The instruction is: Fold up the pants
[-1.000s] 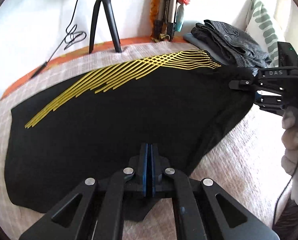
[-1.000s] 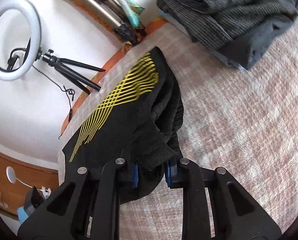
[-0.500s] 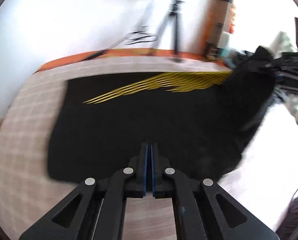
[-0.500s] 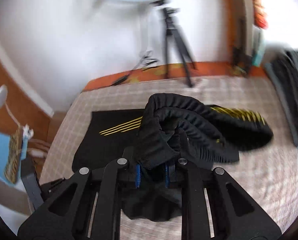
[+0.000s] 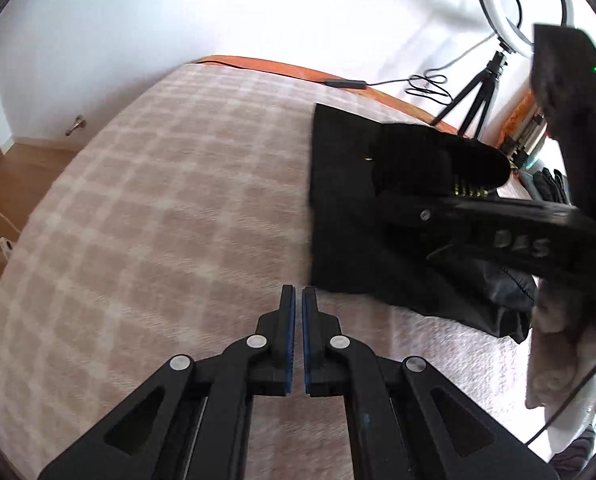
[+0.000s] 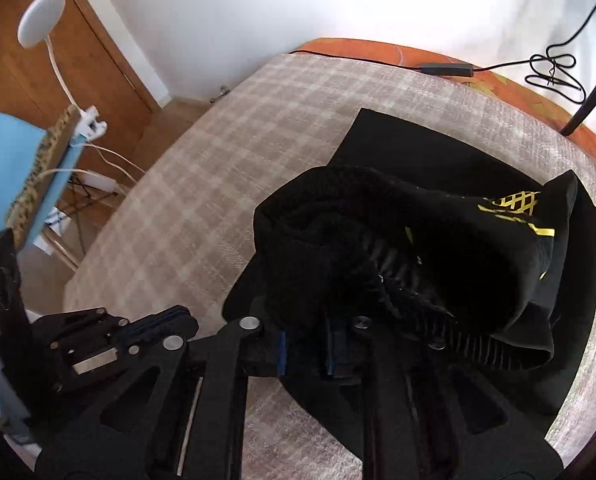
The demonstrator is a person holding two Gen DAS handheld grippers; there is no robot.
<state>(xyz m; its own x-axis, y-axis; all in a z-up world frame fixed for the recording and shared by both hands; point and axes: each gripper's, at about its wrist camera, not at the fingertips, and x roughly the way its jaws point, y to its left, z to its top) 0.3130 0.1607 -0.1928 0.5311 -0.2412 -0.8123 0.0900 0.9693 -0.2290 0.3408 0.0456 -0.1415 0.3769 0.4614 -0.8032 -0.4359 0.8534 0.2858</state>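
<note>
The black pants (image 5: 346,216) with yellow stripes (image 6: 514,204) lie on the checked bed cover, partly doubled over. My right gripper (image 6: 304,340) is shut on the ribbed waistband end (image 6: 338,248) and holds it raised over the flat part of the pants (image 6: 438,152). It shows from the side in the left wrist view (image 5: 498,236). My left gripper (image 5: 298,300) is shut and empty. It sits over bare cover just off the pants' near left edge, and shows in the right wrist view (image 6: 158,322).
The checked bed cover (image 5: 158,200) spreads wide to the left. A ring light tripod (image 5: 482,88) and cable (image 5: 426,84) stand at the far edge by the wall. A blue chair (image 6: 14,168) and wooden doors (image 6: 78,40) are beyond the bed's left side.
My right gripper has carried the waistband end leftward over the pants, folding them. My left gripper has come off the pants and moved left to the bare cover.
</note>
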